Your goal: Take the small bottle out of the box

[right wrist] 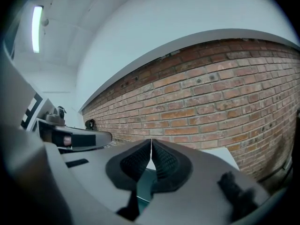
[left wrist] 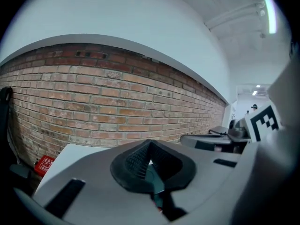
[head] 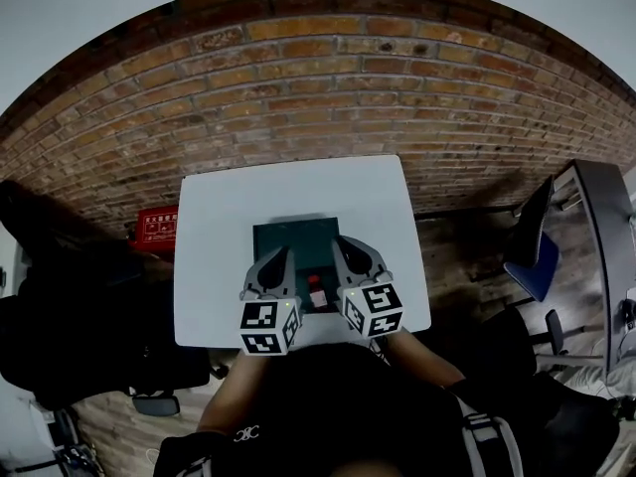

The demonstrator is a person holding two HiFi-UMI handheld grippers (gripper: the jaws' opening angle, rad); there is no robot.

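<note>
A small bottle [head: 317, 293] with a red cap stands upright at the near end of the dark green box [head: 298, 237], which lies in the middle of the white table [head: 219, 217]. My left gripper [head: 281, 257] hangs over the box's near left part and my right gripper [head: 344, 244] over its near right part, with the bottle between the two gripper bodies. Neither touches the bottle. Both are shut with nothing held: in the left gripper view the fingertips [left wrist: 146, 146] meet, and in the right gripper view the pads [right wrist: 153, 146] close to a thin line. The green box [right wrist: 143, 184] shows below them.
A brick wall [head: 328, 97] runs behind the table. On the floor at the left stand a red crate [head: 157, 229] and dark chairs [head: 60, 306]. A blue chair [head: 534, 258] and a grey desk [head: 606, 237] stand at the right. The person's body is against the table's near edge.
</note>
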